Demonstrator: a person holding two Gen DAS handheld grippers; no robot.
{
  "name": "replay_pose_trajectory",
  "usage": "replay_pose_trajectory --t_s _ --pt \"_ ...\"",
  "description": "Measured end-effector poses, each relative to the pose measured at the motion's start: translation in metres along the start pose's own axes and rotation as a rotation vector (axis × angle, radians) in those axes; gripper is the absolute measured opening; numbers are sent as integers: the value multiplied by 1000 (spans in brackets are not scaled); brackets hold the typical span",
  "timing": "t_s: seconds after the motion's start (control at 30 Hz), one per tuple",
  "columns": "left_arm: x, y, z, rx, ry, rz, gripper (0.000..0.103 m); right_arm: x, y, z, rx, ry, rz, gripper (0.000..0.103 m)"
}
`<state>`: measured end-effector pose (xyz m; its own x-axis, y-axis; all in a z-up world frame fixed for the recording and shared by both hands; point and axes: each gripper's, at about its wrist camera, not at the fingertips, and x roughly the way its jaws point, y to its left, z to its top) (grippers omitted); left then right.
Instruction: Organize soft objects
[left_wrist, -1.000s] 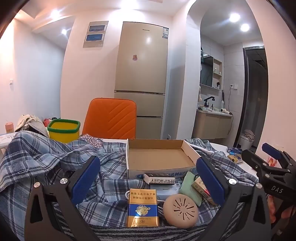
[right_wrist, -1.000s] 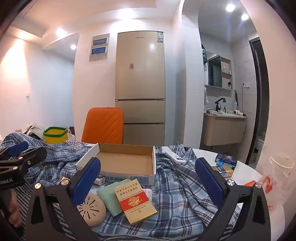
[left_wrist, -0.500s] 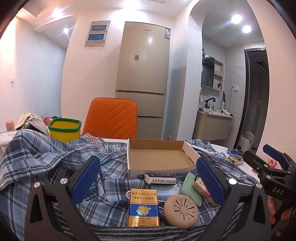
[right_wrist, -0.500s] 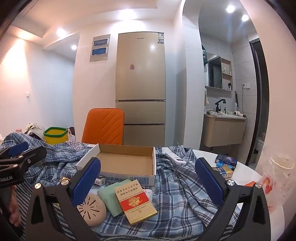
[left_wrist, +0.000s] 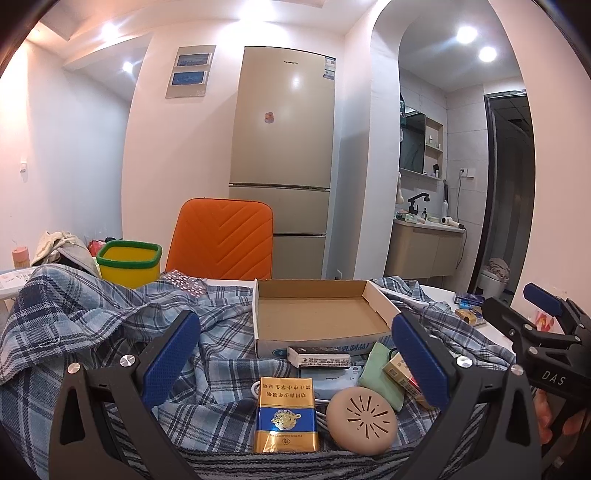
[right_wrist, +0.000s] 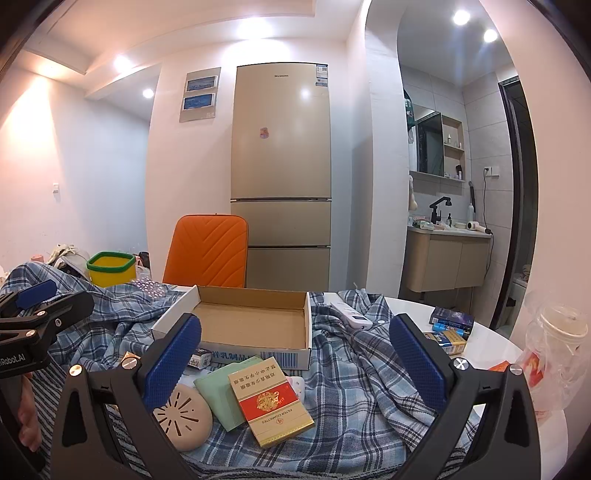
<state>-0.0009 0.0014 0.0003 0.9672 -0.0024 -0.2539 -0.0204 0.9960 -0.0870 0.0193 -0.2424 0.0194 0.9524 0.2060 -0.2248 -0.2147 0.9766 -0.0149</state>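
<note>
I am holding my left gripper and my right gripper spread wide over the plaid shirt, neither gripping anything. The shirt is lying rumpled across the table, under the cardboard box, which is sitting with nothing inside. Just in front of the box, a blue-and-gold pack, a round beige disc and a red-and-gold pack are resting on the cloth. The yellow tub is standing behind; I cannot tell its contents.

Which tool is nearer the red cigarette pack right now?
Right. The red cigarette pack lies between the open right tool's fingers. The left tool is off to the pack's left, with the pack beside its right finger.
</note>
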Motion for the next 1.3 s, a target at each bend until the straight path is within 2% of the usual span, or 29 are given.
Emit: replay_pose_trajectory --t_s 1.3 --pt "0 -1 -1 7 12 2 103 -1 0 1 -2 -3 0 103"
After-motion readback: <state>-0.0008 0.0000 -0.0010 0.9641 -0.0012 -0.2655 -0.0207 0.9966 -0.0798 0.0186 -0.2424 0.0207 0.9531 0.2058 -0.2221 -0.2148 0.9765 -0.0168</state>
